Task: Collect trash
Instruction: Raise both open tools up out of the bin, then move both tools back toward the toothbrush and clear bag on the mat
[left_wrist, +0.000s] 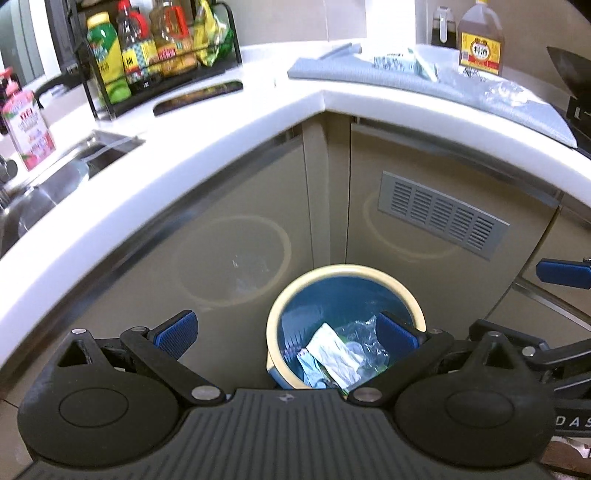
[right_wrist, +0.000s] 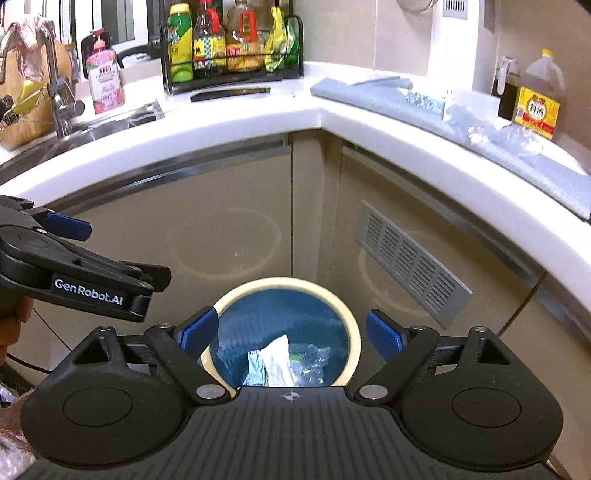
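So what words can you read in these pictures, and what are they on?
"GenRobot.AI": on the left hand-held gripper.
"DAS": cut off at the picture's edge, on the right hand-held gripper's body.
Large bottle, pink soap bottle, rack bottles: labels too blurred to read.

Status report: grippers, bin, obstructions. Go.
Left gripper open, empty. Right gripper open, empty. Bin on floor, wrappers inside. More trash on counter mat. Nothing in the way.
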